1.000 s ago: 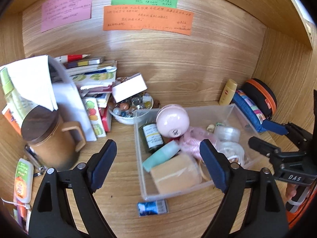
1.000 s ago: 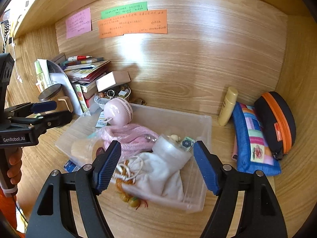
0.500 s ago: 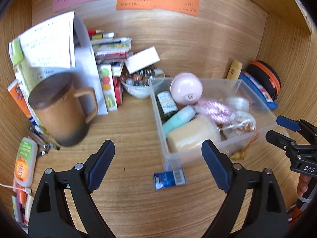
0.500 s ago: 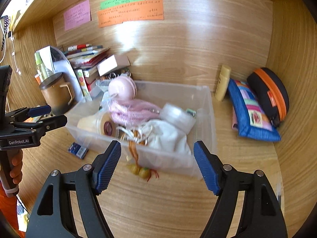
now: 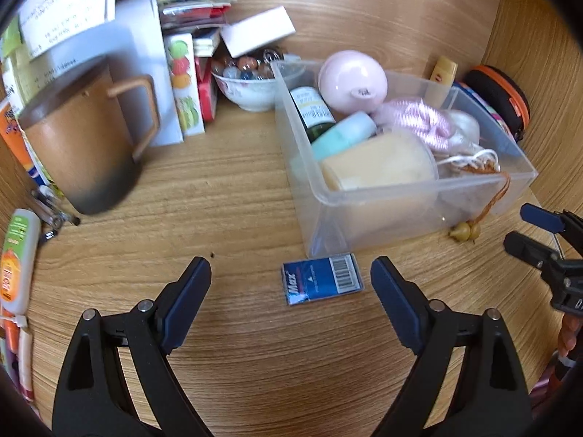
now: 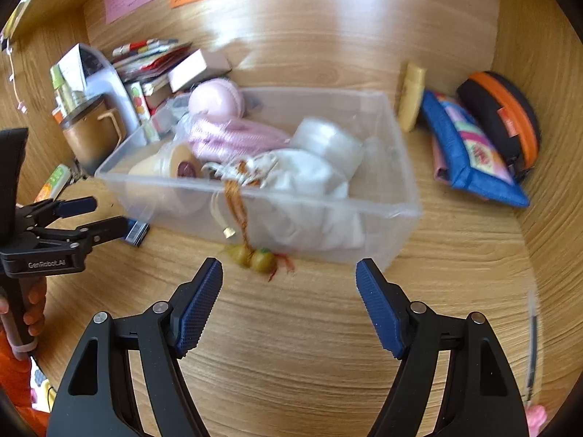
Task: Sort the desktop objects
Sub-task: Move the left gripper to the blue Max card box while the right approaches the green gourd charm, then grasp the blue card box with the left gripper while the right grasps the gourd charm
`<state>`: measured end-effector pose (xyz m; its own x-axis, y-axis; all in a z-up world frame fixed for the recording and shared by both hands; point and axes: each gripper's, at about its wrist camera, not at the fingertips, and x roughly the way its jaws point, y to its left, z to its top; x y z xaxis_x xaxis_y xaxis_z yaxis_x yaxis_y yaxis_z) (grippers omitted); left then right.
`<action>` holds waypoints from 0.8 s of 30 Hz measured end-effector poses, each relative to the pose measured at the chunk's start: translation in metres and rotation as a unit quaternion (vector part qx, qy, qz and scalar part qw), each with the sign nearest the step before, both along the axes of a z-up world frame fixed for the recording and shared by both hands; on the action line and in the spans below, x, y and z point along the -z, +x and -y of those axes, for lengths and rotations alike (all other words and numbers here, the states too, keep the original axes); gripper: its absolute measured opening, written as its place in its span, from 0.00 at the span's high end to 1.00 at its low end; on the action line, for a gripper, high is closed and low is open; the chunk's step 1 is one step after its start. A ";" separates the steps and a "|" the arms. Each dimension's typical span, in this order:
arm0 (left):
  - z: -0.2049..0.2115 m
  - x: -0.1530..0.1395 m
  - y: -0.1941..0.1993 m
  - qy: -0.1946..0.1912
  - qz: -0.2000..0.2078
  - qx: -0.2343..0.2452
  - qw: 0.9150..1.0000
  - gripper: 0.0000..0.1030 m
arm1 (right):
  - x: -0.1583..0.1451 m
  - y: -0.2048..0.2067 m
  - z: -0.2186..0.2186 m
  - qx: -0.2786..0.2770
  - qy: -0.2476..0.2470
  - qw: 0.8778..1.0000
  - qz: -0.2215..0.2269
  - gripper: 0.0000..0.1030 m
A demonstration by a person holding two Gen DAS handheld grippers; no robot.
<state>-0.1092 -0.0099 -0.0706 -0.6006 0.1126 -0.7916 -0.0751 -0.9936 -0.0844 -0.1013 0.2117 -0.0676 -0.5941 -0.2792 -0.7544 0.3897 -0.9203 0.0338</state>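
The left gripper stands spread above the bare wooden desk, nothing between its pads; its jaws have just been opening wider. Just ahead of it, at about 12 o'clock from its fingertips, lies a small blue packet, flat on the wood, touching or nearly touching the near corner of the clear plastic bin. The packet's long axis runs roughly 9 to 3 o'clock in the left wrist view, barcode end toward 3.

The right wrist view shows only a sliver of that packet at 9 o'clock, half hidden behind the left gripper's fingers. It does show the bin's long side running across the frame, and an orange tassel cord draped over the near wall, its two yellowish beads resting on the desk.

The right gripper is also spread and empty, the beads just ahead of its left pad. The brown mug at 10 o'clock fills much of the left view.
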 end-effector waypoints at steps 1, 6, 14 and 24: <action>-0.001 0.002 0.000 0.000 0.003 0.002 1.000 0.13 | 0.003 0.001 0.002 -0.004 0.001 1.000 0.003 0.29; -0.007 0.006 0.000 -0.006 0.010 0.006 1.000 0.13 | 0.018 -0.002 0.013 -0.018 0.008 1.000 0.023 0.29; -0.006 0.012 -0.002 0.001 0.013 -0.003 1.000 0.13 | 0.027 -0.008 0.021 -0.012 0.005 0.999 0.035 0.29; -0.009 0.016 -0.005 -0.032 0.004 -0.014 0.999 0.13 | 0.032 -0.016 0.032 0.003 0.001 0.999 0.042 0.42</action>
